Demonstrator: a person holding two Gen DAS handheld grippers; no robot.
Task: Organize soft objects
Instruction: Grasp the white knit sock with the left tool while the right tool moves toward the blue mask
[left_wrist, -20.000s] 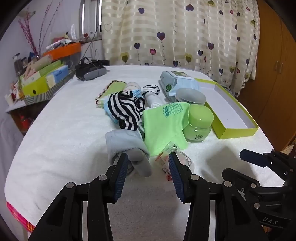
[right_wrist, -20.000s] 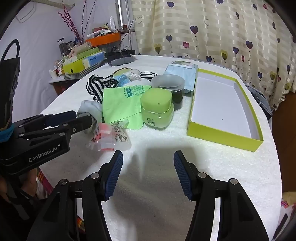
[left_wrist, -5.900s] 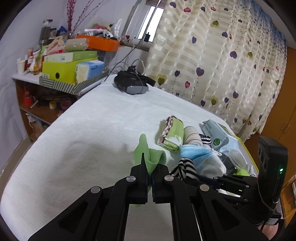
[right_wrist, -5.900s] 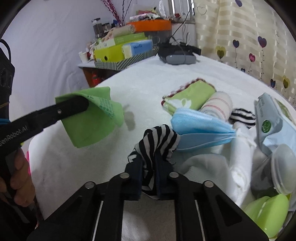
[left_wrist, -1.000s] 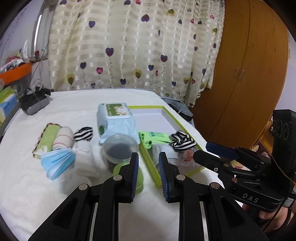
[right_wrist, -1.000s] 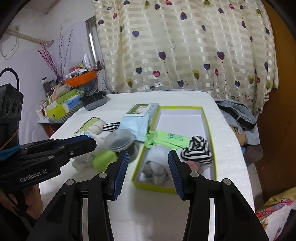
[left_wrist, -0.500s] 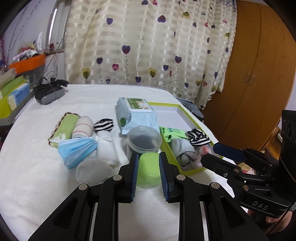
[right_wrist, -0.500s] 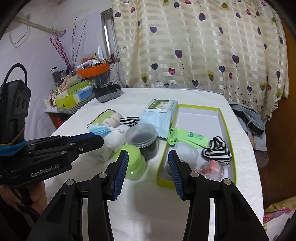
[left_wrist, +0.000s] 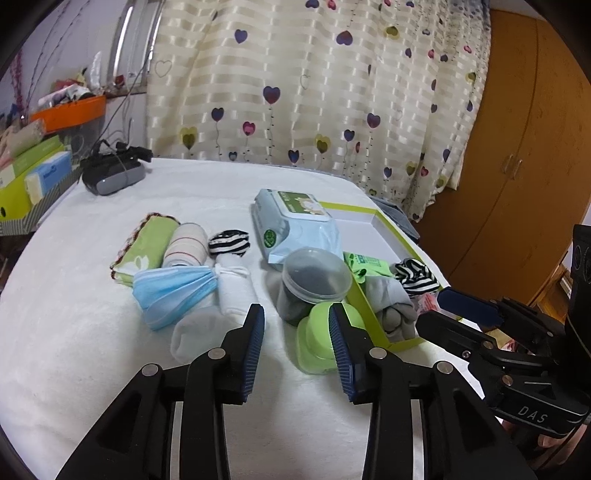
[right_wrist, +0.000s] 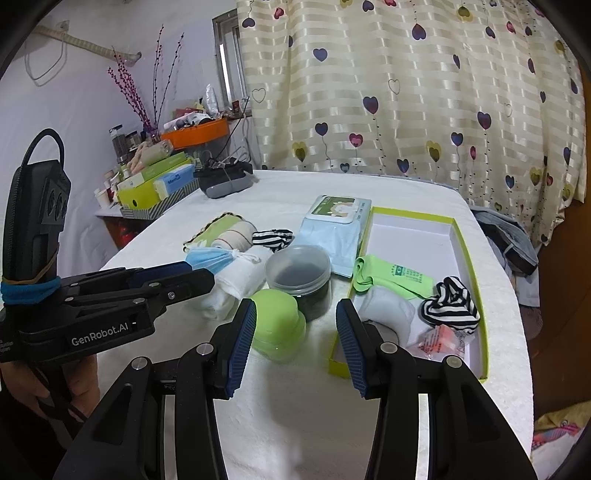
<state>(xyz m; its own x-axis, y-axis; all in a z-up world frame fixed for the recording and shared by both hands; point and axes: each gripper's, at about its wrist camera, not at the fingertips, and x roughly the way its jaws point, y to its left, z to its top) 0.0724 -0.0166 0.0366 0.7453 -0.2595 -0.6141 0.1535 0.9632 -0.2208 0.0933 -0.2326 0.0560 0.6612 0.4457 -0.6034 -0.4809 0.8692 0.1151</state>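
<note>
Both the left tongs (left_wrist: 296, 334) and the right tongs (right_wrist: 295, 330) hang spread apart and empty over the white surface (left_wrist: 74, 343). The green cloth (right_wrist: 391, 275), a striped sock (right_wrist: 451, 302) and a grey bundle (right_wrist: 384, 312) lie in the yellow-green box (right_wrist: 463, 236). I'd judge this a pause between picks: next comes reaching left for the blue mask (left_wrist: 173, 290) or white socks (left_wrist: 214, 314) outside it.
</note>
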